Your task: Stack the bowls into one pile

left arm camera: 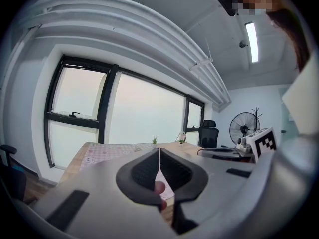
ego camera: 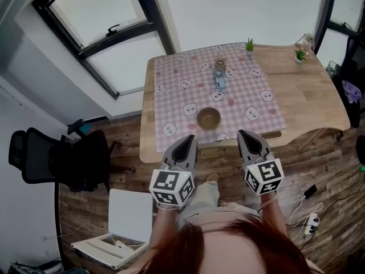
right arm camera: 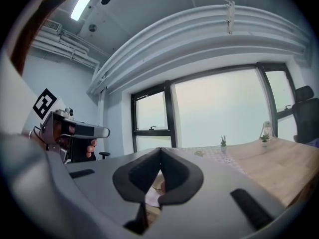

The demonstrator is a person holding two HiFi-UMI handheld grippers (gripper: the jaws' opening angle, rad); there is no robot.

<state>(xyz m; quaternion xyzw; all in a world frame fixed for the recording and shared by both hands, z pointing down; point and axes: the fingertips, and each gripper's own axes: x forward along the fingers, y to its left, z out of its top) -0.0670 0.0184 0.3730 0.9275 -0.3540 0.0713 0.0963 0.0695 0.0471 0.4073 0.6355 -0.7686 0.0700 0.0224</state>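
Note:
One brown bowl point(ego camera: 209, 118) sits on the pink checked cloth point(ego camera: 251, 104) near the table's front edge. I cannot tell if more bowls are nested in it. My left gripper point(ego camera: 190, 138) hangs in front of the table, below and left of the bowl, jaws shut and empty. My right gripper point(ego camera: 243, 133) hangs below and right of the bowl, also shut with nothing held. In the left gripper view its jaws point(left arm camera: 159, 150) meet tip to tip. The right gripper view shows its own gripper point(right arm camera: 160, 149) closed likewise, both pointing across the table toward the windows.
A small blue-grey object point(ego camera: 219, 79) and a small round jar point(ego camera: 220, 63) stand further back on the cloth. Two little potted plants point(ego camera: 250, 44) point(ego camera: 300, 55) sit along the far edge of the wooden table point(ego camera: 308, 96). A black office chair point(ego camera: 54, 158) stands left; cables lie on the floor at right.

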